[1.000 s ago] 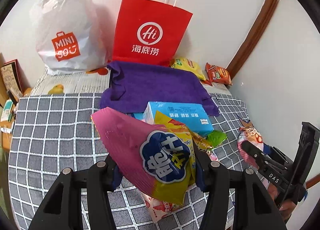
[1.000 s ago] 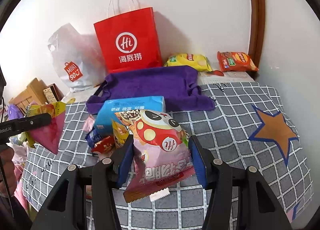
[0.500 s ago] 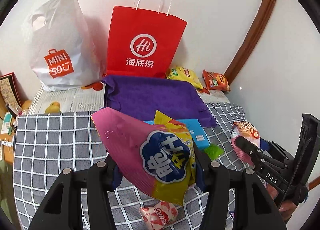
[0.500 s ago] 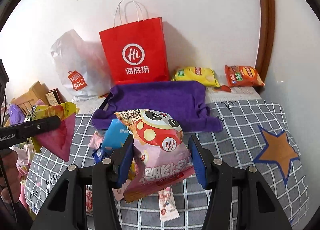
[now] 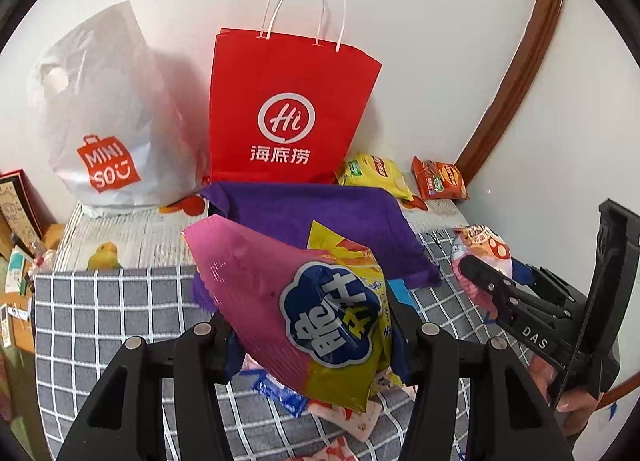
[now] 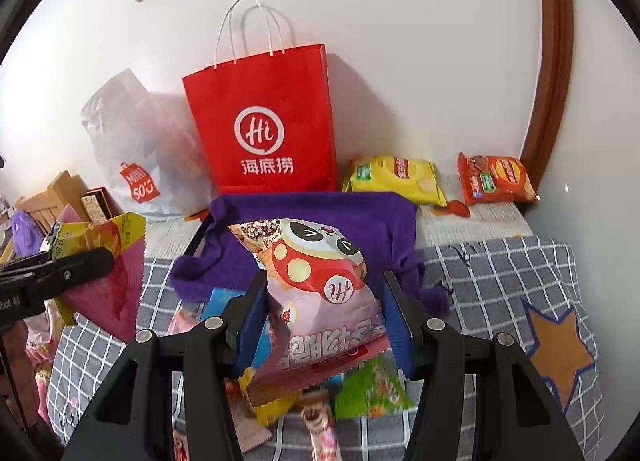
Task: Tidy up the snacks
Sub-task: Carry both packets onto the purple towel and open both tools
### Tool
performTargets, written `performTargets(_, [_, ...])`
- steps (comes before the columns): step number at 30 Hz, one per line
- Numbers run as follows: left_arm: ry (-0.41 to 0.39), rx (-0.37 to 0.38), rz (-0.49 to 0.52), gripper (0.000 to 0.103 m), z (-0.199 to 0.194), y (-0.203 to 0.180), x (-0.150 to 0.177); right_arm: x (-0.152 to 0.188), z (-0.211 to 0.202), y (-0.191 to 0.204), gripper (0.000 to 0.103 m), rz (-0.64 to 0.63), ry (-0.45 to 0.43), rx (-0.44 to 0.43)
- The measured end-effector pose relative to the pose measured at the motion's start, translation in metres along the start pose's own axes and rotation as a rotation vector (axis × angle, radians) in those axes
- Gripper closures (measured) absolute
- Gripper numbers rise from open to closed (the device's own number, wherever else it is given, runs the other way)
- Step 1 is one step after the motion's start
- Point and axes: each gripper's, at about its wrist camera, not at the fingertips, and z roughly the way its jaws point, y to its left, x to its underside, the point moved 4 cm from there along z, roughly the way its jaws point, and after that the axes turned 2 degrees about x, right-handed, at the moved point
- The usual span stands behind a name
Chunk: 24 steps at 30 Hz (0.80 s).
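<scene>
My left gripper (image 5: pixel 316 335) is shut on a pink and yellow snack bag (image 5: pixel 296 301), held above the checked cloth. My right gripper (image 6: pixel 326 321) is shut on a pink bag with a red mushroom face (image 6: pixel 320 289), also lifted off the bed. Each gripper shows in the other's view: the right one (image 5: pixel 520 313) at the right edge, the left one (image 6: pixel 60 277) at the left edge with its pink bag (image 6: pixel 108 273). Several small snack packets (image 6: pixel 316 397) lie on the cloth beneath. A purple cloth (image 6: pixel 320 217) lies spread just ahead.
A red paper bag (image 5: pixel 288 113) and a white plastic bag (image 5: pixel 108 133) stand against the wall. A yellow chip bag (image 6: pixel 394 177) and an orange chip bag (image 6: pixel 494 179) lie at the back right. Boxes (image 6: pixel 60 197) crowd the left. A brown door frame (image 6: pixel 546 61) rises at right.
Both grippers have carried their bags forward and upward toward the purple cloth and red bag. The blue box and the loose packets have slid down, mostly hidden under the held bags.
</scene>
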Motion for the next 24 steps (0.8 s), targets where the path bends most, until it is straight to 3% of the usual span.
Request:
performTargets(15, [0.04, -0.002, -0.012, 0.05, 0.054, 0.02, -0.043, -0.057, 0.059, -0.005, 0.049, -0.033, 0.01, 0.008])
performTargets(24, [0.076, -0.048, -0.043, 0.05, 0.096, 0.049, -0.063, -0.081, 0.095, -0.016, 0.049, -0.034, 0.02, 0.019])
